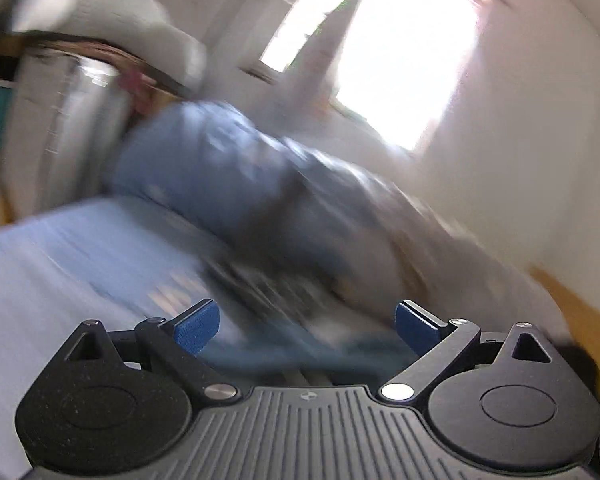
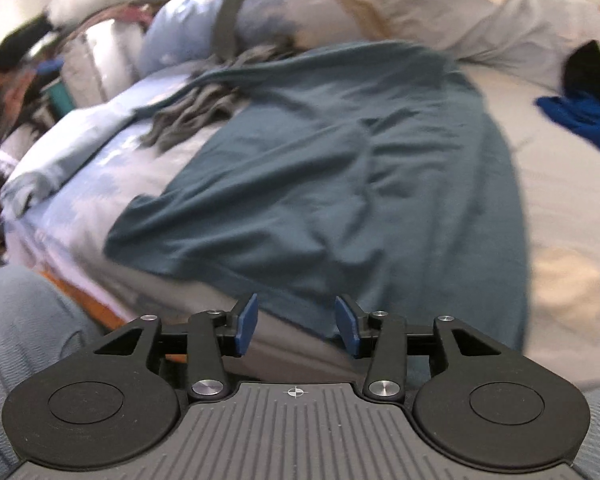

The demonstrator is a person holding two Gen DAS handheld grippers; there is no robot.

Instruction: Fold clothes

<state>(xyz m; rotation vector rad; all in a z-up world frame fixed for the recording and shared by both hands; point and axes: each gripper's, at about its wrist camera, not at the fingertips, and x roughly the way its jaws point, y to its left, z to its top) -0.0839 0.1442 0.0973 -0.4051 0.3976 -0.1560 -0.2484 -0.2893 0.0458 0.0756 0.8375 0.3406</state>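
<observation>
A large teal cotton garment (image 2: 340, 168) lies spread and rumpled across the pale-sheeted bed (image 2: 560, 184), its near hem at the bed's edge. The right tool (image 2: 296, 320) hovers over that hem, fingers apart, holding nothing. The left tool (image 1: 306, 326), in a badly blurred view, is also apart and empty. This fits either smoothing or beginning a fold; any grasp calls for pinching a single hem layer.

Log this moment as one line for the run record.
left gripper open, view blurred | right gripper open, empty | teal shirt spread on bed
</observation>
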